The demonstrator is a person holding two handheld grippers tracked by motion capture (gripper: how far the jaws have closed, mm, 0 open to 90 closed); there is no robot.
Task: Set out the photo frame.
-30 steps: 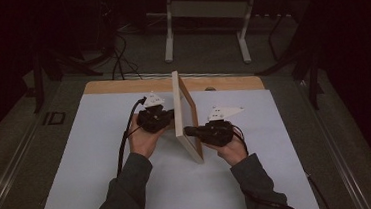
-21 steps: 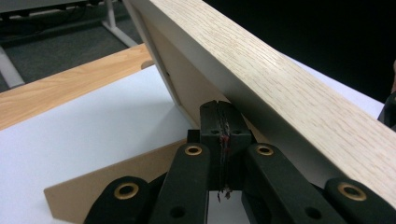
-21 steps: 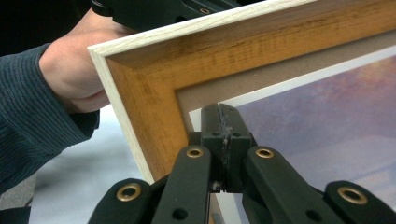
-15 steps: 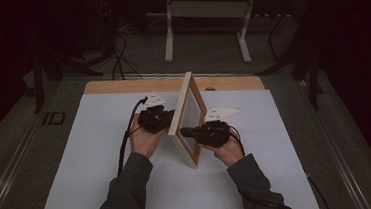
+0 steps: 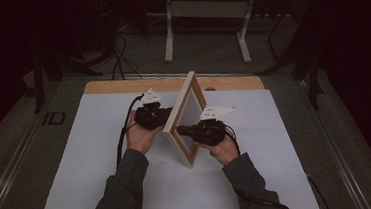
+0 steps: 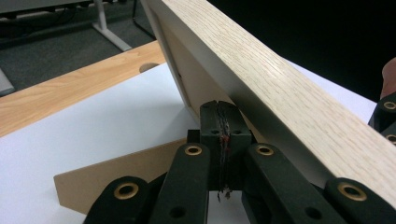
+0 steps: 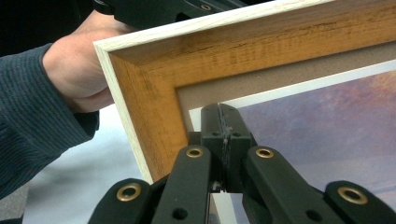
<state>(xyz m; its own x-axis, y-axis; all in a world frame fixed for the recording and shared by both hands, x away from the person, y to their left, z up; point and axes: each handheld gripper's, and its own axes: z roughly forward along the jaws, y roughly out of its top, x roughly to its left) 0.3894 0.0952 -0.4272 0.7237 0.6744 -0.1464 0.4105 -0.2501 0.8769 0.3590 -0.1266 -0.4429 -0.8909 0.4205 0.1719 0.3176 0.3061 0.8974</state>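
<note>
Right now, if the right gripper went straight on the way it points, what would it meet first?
The picture frame: the shut right gripper points at its front, apparently already touching or nearly so.

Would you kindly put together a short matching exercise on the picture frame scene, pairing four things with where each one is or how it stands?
Things:
1. picture frame
2. left gripper
3. right gripper
4. white sheet

Places or states:
A. jaws shut, against the frame's picture side
B. flat over the wooden table, under both hands
C. on edge and tilted, between the two grippers
D. jaws shut, against the frame's back, above the brown stand flap

Pairs: 1-C, 2-D, 3-A, 4-B
</note>
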